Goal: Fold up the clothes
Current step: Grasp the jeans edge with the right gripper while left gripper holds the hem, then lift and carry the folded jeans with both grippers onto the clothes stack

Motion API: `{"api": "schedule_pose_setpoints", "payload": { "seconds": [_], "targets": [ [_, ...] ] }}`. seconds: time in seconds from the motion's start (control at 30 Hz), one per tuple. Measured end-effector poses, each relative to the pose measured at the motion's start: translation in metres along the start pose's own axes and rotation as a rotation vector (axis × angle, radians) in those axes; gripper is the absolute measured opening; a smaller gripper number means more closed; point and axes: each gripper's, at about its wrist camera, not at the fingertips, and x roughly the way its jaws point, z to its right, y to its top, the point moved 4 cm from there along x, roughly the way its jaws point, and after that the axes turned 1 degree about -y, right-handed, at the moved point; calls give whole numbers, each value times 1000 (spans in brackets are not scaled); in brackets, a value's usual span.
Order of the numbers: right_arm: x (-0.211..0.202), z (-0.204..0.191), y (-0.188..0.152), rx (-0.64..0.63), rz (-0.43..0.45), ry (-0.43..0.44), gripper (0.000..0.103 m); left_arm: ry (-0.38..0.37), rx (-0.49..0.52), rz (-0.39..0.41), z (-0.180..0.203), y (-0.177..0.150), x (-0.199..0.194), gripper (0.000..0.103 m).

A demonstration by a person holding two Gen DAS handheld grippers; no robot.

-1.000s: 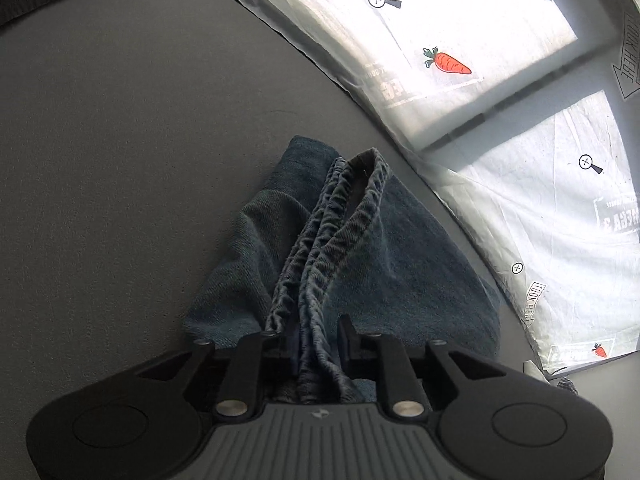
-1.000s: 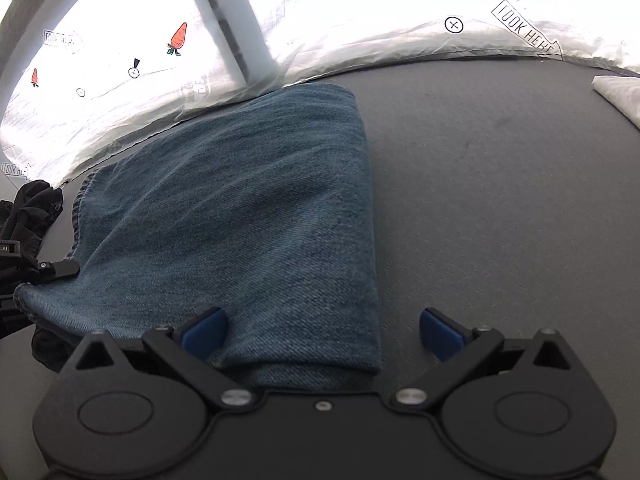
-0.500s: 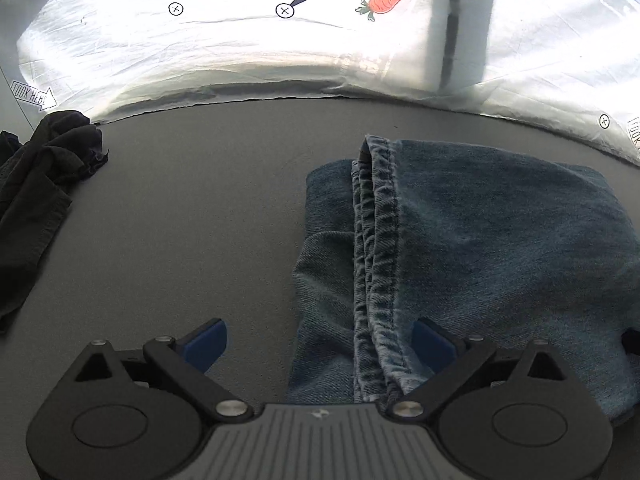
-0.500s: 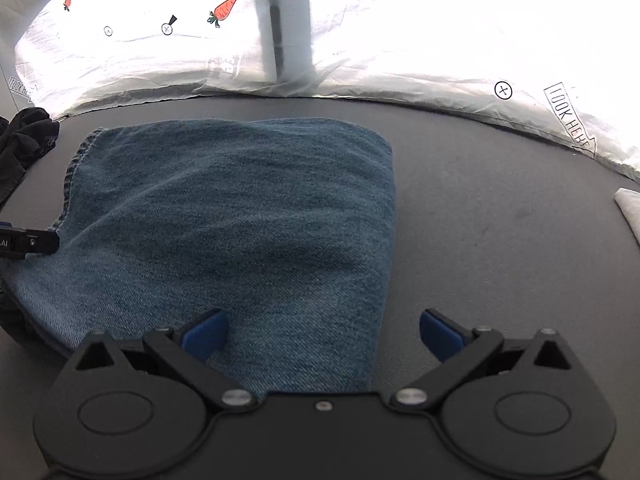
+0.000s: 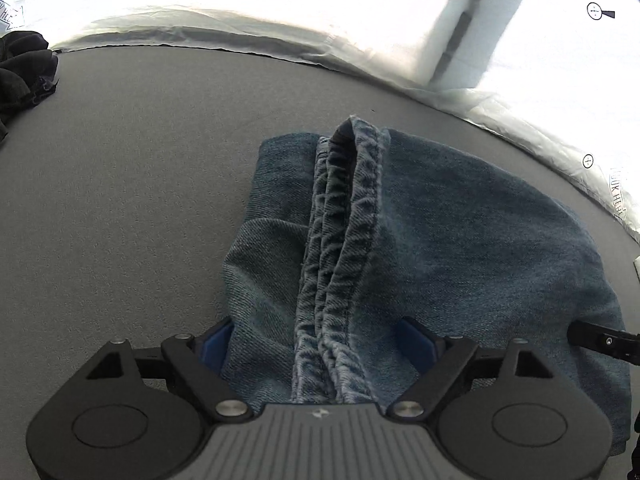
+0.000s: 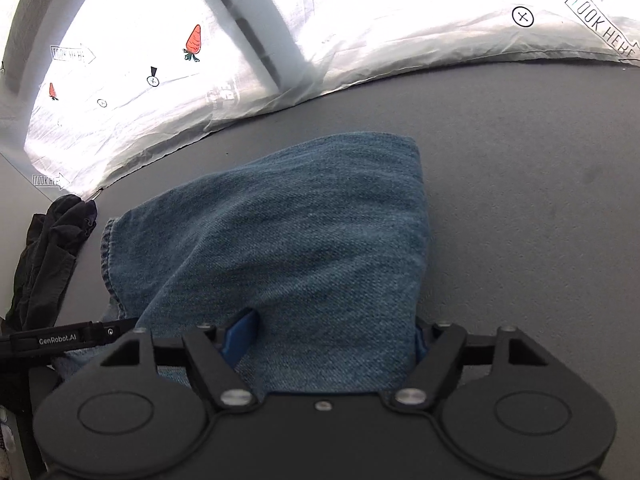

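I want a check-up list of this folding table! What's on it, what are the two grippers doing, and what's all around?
Surface: grey table, matte, with faint marks in the right wrist view.
Job's things: folded blue jeans lying flat; stacked hems face the left gripper.
Clutter: dark crumpled garment left of the jeans, apart from them; its kind is unclear.
Grippers: left gripper jaws have just been closing, with the hems between them; right gripper jaws have just been closing around the jeans' folded edge. Whether either presses the cloth is unclear.
Cables: nothing seen.
Surroundings: bright white sheet printed with carrots, crossed circles and "LOOK HERE" arrows.
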Motion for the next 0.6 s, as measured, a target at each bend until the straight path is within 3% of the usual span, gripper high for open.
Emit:
{"api": "schedule_pose_setpoints", "payload": {
  "seconds": [0.07,0.1,0.13,0.27,0.43,0.6],
  "targets": [
    [-9,-12,0,-14,33,-35,45,31,31,57,11,-6,-10,37],
    [-13,-17,1,-4,49,-49,35,48,66,84,18,-9,-16,31],
    [-19,-19,3,16,63,-47,31,46,90,110,24,-9,-23,29],
    [-47,-36,4,42,107,-38,28,-75,115,187,46,-3,-61,27],
    [-97,-66,-9,18,190,-64,27,-160,199,249,75,-7,-102,27],
    [-151,-93,-30,34,289,-135,28,-279,209,262,75,-17,-135,27]
  ]
}}
